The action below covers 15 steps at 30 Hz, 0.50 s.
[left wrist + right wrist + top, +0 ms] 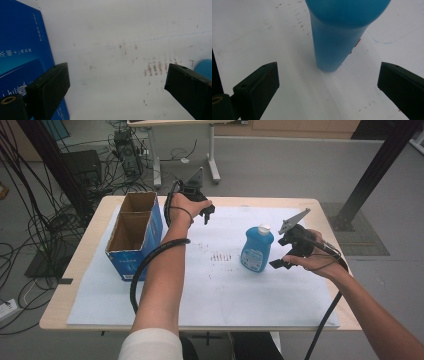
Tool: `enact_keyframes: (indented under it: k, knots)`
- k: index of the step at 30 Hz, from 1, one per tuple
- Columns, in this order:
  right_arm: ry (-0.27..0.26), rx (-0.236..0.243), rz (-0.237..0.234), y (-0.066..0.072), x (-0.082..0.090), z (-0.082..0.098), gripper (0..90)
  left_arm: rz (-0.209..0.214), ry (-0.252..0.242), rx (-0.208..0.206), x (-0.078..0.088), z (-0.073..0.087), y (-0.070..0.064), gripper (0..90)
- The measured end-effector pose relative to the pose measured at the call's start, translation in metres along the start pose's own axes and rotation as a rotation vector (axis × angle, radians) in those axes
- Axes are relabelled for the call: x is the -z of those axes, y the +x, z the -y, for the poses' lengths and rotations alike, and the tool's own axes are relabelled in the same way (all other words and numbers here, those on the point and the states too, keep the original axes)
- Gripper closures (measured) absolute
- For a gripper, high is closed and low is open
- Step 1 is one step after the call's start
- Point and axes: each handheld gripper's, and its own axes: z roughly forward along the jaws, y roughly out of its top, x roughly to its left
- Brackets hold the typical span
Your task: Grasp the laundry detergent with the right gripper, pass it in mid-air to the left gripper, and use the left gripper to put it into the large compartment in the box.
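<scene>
2 grippers open above the white sheet [215, 290], blue bottle [257, 249] standing upright.
The right gripper [281, 263] is just beside the bottle, jaws wide apart and probably not touching it; the left gripper [209, 213] hangs empty, jaws spread, near the blue box [134, 236].

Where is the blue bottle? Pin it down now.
In the high view the blue bottle stands upright on the white sheet, right of centre, just left of the right gripper.

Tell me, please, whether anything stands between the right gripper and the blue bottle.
Nothing visible does. The right gripper is open beside the blue bottle, and in the right gripper view only bare white sheet lies between its jaws and the bottle's base.
</scene>
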Motion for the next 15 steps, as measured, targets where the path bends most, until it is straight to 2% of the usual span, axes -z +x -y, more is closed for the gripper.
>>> enact_keyframes:
  k: [15]
  knots:
    - [-0.076,-0.029,0.028,0.005,-0.019,0.008,3.4,-0.001,0.003,-0.001,-0.002,-0.001,-0.001,6.1]
